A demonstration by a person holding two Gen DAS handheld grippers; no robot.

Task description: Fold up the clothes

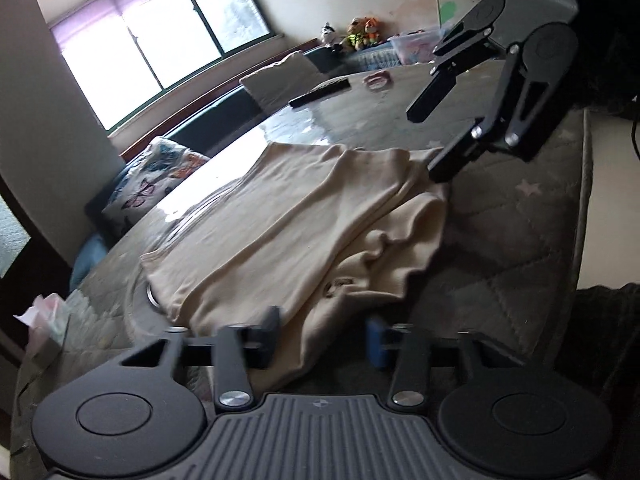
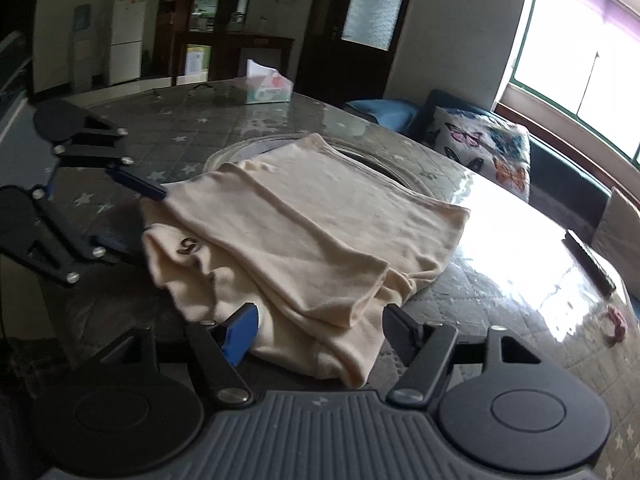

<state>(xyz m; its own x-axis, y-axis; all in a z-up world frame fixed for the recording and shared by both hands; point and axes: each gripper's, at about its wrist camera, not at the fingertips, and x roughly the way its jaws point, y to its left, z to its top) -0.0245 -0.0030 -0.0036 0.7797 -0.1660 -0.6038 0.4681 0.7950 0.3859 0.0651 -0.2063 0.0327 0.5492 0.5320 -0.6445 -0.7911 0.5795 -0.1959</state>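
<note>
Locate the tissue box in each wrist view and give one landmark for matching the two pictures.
Left wrist view: the tissue box sits at the far left edge, low, on the table, blurred.
Right wrist view: the tissue box stands near the top centre, at the table's far rim.
Shared landmark: the butterfly cushion, left of the cream garment in one, upper right of it in the other.
</note>
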